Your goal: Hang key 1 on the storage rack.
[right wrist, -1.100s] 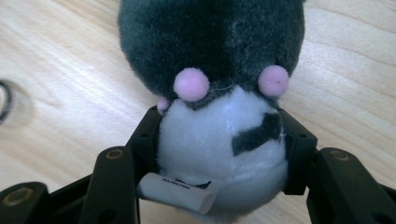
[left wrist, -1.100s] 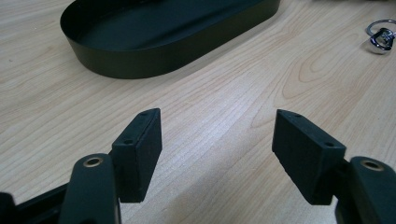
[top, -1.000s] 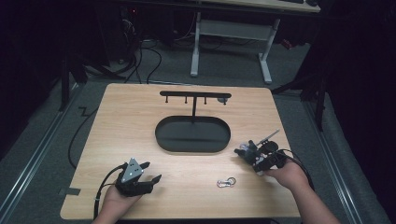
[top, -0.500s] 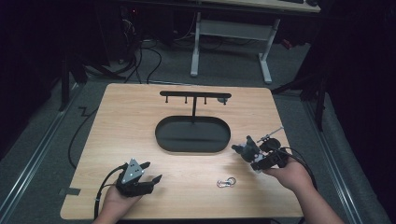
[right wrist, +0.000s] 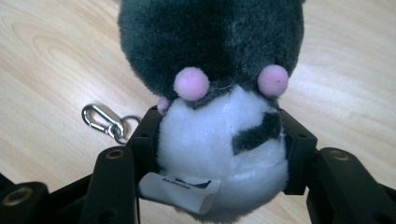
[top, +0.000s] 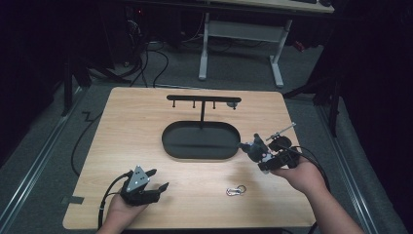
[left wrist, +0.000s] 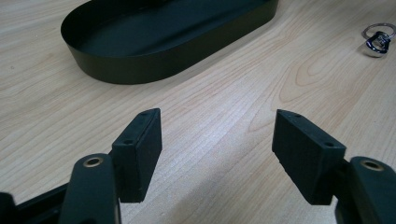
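- My right gripper pinches the small grey-and-white plush toy, held right of the black oval metal tray.
- My left gripper rests spread, empty, near left.
- Toy is picked up; placing it remains, I judge.

High view down over the table; both gripper views close, sharing its clasp.

Your right tongs gripping a plush toy, its white sewn-in tag bearing dark print, too blurred for you to read
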{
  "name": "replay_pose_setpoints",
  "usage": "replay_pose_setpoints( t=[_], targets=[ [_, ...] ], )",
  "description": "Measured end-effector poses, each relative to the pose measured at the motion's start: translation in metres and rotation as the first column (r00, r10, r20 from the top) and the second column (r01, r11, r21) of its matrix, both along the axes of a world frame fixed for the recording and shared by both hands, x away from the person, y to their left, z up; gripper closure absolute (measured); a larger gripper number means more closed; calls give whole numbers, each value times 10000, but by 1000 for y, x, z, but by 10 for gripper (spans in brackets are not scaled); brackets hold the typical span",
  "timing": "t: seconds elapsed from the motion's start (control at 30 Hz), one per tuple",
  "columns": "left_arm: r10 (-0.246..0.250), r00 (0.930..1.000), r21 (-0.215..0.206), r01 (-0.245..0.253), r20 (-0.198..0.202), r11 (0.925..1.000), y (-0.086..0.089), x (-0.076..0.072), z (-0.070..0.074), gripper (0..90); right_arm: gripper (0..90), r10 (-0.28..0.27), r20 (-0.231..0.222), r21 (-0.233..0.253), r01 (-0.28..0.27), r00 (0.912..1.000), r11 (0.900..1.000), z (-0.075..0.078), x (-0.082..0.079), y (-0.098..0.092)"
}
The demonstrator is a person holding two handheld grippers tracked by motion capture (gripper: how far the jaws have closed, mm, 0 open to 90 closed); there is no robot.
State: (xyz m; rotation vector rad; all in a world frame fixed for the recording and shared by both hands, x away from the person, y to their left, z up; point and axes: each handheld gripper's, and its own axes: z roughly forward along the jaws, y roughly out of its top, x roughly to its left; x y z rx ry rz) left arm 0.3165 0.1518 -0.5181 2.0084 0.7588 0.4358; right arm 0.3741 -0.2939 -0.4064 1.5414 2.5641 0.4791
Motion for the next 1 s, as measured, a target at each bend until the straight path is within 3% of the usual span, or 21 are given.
replay_pose_setpoints(
  t=[0.33, 0.73, 1.0],
  targets=[
    [-35, 10000, 11, 35, 14, 10000, 0, 0, 0, 338, 465, 42, 96, -65, -41, 9999, 10000, 18, 11, 11],
    [-82, 10000, 9, 82, 0, 10000, 2, 1, 0, 339, 466, -75, -56, 194, 76, 10000, 9998, 37, 25, 23],
    [-79, 10000, -48, 79, 19, 10000, 2, 1, 0, 339, 468, -249, 152, 369, 243, 9996, 9990, 51, 34, 28]
  ],
)
